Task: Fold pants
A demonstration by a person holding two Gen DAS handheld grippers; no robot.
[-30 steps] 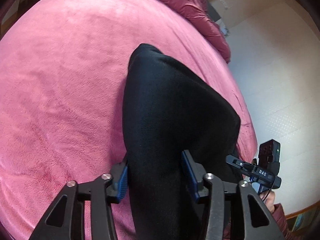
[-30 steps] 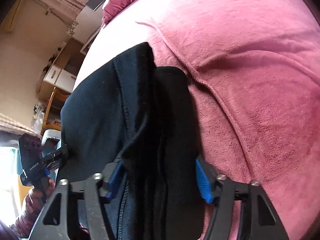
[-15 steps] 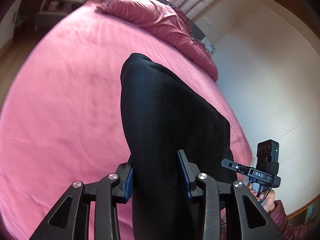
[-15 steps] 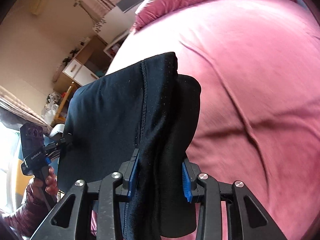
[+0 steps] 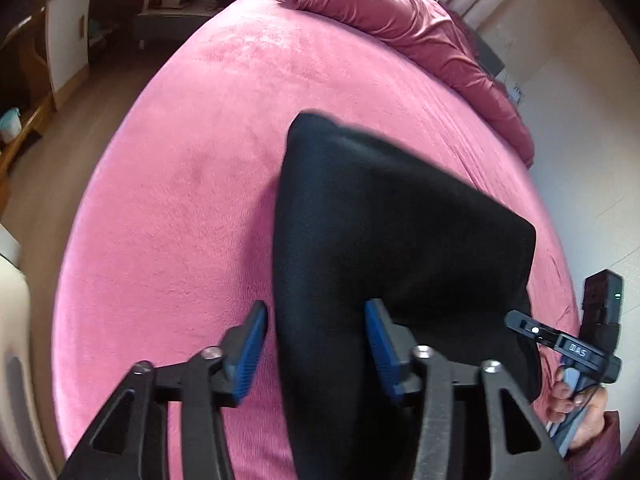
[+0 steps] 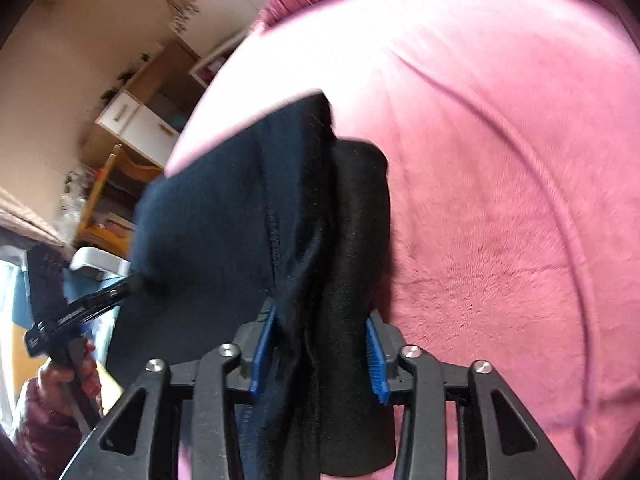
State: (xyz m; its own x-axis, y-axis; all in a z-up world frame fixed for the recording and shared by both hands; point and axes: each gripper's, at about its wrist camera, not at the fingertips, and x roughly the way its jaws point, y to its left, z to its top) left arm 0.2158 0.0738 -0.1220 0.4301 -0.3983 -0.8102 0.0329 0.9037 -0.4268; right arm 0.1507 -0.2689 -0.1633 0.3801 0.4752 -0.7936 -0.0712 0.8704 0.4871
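The pants, already doubled, hang above the bed, bunched between both grippers: the left gripper just opened off them, the right gripper loosening yet pinching; laying down and final folding remain.

pants on bed | duvet behind pants

You see the pants as matt black knit cloth with a stitched seam. The bedspread is pink, plush, short-piled fleece. The quilt shows a smooth, slightly glossy fabric. The floor looks like wood.
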